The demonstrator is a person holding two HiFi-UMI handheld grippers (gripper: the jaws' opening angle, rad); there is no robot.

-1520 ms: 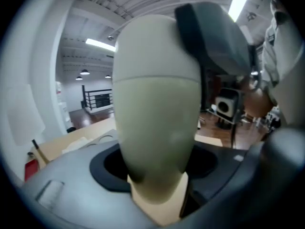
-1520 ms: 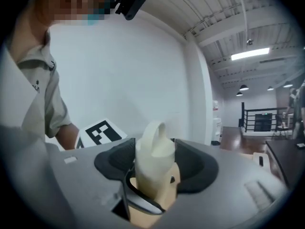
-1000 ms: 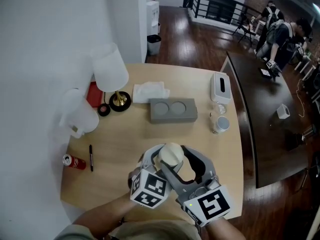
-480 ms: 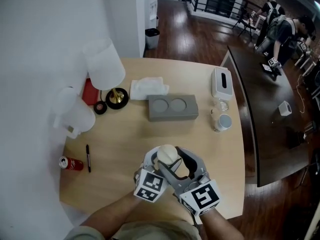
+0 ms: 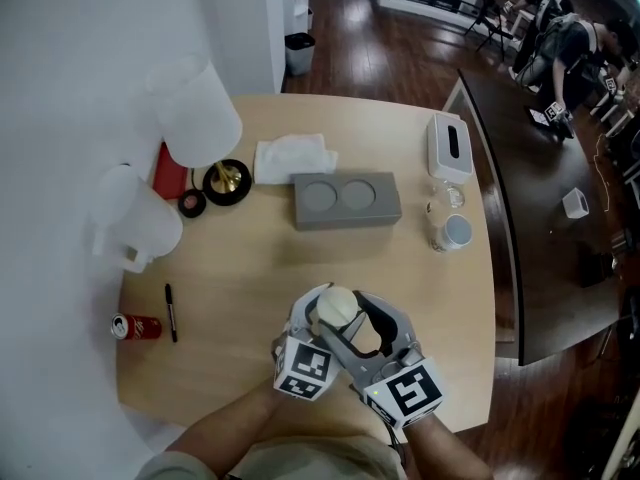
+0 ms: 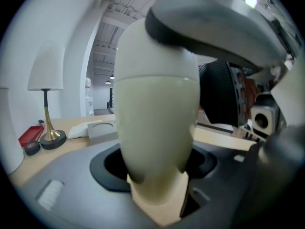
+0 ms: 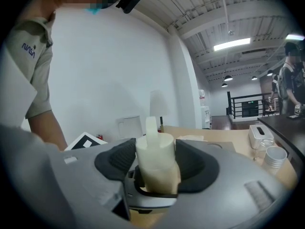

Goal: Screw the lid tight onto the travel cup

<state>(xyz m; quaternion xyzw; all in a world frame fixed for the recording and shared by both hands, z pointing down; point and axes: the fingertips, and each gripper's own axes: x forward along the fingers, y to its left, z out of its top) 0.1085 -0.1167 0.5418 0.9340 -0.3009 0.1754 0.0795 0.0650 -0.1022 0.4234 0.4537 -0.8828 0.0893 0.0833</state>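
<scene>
Near the table's front edge both grippers hold one cream travel cup [image 5: 336, 309] upright between them. My left gripper [image 5: 322, 320] is shut on the cup's tapering pale body [image 6: 157, 128]. Above it sits the white lid [image 6: 157, 51], with the right gripper's grey jaw wrapped over it. In the right gripper view the lid [image 7: 156, 151], with an upright tab on top, sits between the dark pads [image 7: 116, 159] of my right gripper [image 7: 155, 168], which is shut on it. The cup's base is hidden by the grippers.
A grey two-hole holder [image 5: 346, 200] lies mid-table, a white cloth [image 5: 292, 156] and a brass lamp [image 5: 200, 128] behind it. A white jug [image 5: 135, 223], a pen [image 5: 169, 312] and a red can [image 5: 135, 327] sit left. A tissue box [image 5: 449, 147] and stacked cups [image 5: 452, 233] stand right.
Both grippers keep their hold on the cup in much the same place. The head view has shifted a little, so the table's things sit slightly further left in the frame.
</scene>
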